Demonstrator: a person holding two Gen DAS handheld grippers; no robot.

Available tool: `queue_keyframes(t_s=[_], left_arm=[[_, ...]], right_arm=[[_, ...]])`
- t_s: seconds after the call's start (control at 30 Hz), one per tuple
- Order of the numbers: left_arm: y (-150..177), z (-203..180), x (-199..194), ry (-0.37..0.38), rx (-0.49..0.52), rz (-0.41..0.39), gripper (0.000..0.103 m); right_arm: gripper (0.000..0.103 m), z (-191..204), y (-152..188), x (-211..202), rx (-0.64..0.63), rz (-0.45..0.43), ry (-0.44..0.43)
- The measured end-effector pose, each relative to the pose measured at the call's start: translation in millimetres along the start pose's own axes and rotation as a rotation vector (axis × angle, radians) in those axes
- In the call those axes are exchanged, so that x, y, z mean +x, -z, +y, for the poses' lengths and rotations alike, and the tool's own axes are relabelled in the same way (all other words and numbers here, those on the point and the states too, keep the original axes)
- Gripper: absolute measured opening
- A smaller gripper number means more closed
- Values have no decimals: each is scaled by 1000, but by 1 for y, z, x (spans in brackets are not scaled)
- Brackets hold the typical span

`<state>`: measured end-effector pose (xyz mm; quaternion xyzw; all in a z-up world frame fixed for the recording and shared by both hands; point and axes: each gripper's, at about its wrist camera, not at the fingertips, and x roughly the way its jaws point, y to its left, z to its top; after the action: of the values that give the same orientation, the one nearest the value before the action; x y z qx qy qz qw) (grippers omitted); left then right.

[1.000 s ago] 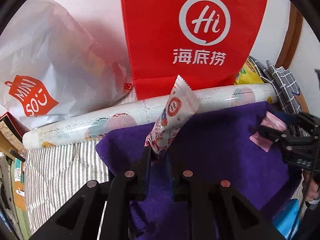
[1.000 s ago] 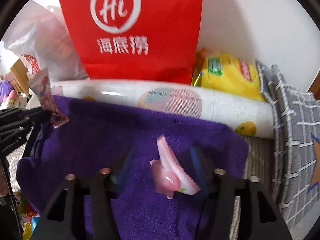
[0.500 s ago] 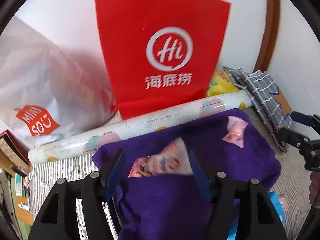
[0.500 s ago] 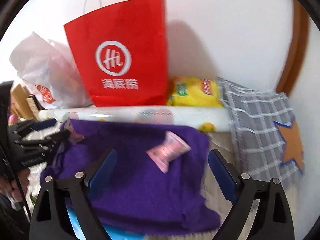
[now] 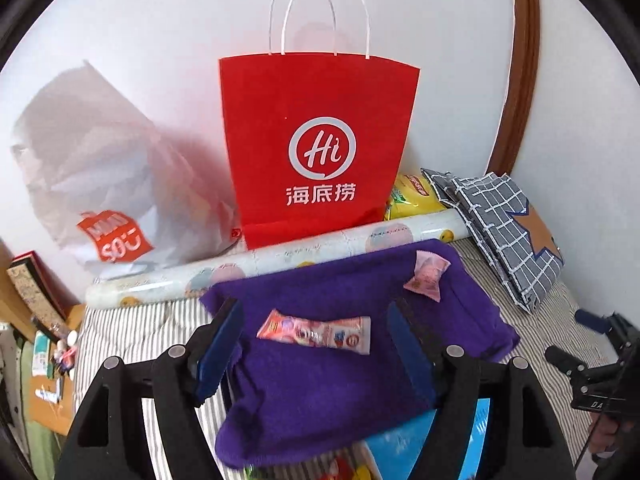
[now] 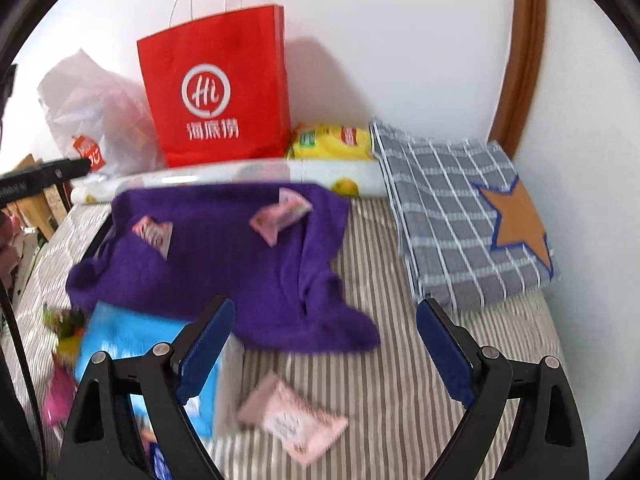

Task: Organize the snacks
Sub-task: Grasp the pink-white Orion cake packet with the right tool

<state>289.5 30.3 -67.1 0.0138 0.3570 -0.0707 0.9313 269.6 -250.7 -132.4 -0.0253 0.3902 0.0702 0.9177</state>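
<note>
Snacks so far: we have 2 on the purple towel (image 5: 320, 380), the long packet (image 5: 316, 334) and pink candy (image 5: 427, 275). Our left claw (image 5: 316, 356) has just opened, empty; right claw (image 6: 324, 344) gapes empty. More packets (image 6: 292, 420) wait on the bed (image 6: 400, 360).

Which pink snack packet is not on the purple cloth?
The pink packet lying on the striped sheet, below the right gripper. The other two packets lie on the purple cloth.

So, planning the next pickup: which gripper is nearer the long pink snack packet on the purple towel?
Left. The left gripper frames the long pink snack packet, jaws open; the right gripper is off to the side.
</note>
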Motion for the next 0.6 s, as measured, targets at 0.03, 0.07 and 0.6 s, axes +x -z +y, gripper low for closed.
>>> queue_keyframes(t_s=[0.03,0.07,0.6], left_arm=[[5,-1,-5,10,-6,7,72],[10,-1,-9,16,-10,16,72],[92,20,-50,-80,-141,120,72]], right_arm=[[92,-1,5,0,11,-4,-20],[92,-5,16,-2,30,-14,-54],[68,14,87,23,-213,59,-159]])
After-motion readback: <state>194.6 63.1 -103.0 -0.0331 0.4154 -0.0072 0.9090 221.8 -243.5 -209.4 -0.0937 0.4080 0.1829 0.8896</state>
